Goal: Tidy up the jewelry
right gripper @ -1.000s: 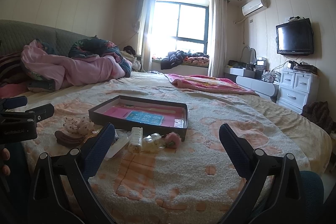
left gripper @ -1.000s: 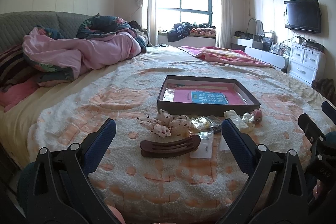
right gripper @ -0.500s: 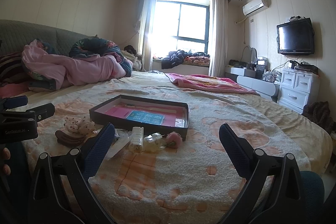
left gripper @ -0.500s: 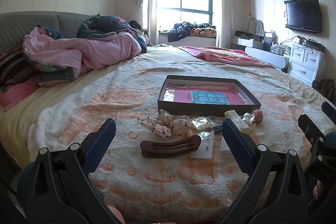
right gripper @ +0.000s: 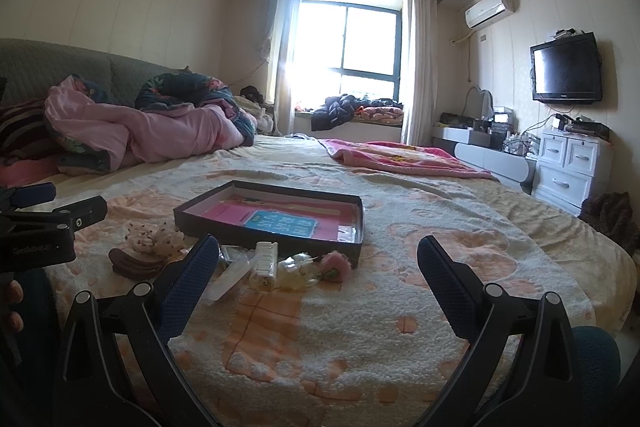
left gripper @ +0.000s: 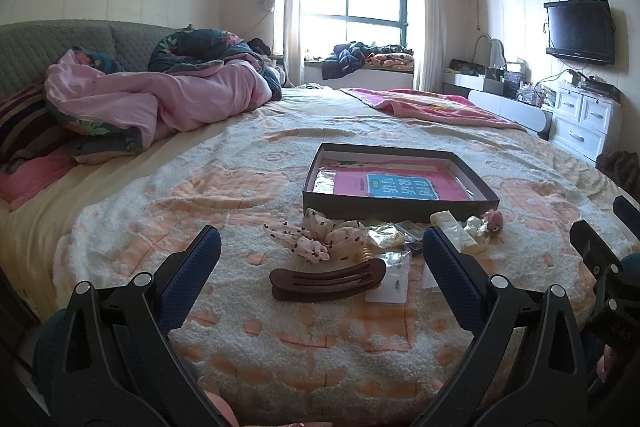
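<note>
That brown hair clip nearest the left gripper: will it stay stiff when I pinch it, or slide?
The brown hair clip looks like rigid, glossy plastic, so probably stiff but somewhat slippery. It lies flat on the fluffy blanket, so rolling seems unlikely.

A shallow dark box (left gripper: 400,205) lies open on the bed, its bottom lined pink with a blue label. The jewelry sits in a loose row just in front of its near wall. A brown curved hair clip (left gripper: 328,280) lies flat, nearest the camera. Behind it rests a cream spotted scrunchie (left gripper: 328,237). To the right lie small clear packets (left gripper: 390,235), a white comb-like clip (left gripper: 454,229) and a pink fluffy piece (left gripper: 495,217).
</note>
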A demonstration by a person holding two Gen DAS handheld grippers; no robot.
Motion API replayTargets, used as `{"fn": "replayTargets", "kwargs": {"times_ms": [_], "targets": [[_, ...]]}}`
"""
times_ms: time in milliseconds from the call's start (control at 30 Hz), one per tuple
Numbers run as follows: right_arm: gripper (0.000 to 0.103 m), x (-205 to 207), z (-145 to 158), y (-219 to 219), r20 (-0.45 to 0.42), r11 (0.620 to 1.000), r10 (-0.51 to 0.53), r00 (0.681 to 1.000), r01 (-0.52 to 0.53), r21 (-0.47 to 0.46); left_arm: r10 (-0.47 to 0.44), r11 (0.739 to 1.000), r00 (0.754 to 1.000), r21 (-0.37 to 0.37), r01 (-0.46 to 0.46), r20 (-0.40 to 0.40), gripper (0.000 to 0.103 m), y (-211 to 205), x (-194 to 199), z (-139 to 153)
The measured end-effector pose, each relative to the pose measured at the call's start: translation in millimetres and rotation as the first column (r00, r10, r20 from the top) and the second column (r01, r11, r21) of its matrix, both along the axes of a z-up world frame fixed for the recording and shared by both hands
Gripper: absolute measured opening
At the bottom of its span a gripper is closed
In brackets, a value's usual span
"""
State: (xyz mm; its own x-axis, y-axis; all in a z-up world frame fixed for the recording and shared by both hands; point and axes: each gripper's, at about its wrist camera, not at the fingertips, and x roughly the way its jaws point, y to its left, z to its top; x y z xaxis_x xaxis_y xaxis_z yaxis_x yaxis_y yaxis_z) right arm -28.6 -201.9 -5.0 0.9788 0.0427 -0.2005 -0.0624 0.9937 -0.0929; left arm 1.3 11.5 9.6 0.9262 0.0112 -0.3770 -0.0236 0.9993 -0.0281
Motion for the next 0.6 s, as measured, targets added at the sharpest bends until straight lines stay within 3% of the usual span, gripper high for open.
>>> {"fn": "replayTargets", "kwargs": {"times_ms": [600], "targets": [[0.097, 19, -8, 36, -0.105, 0.981, 0.187, 0.977, -0.191, -0.028, 0.099, 0.995, 0.994, -0.026, -0.1, -0.054, 0.092, 24, 14, -9]]}}
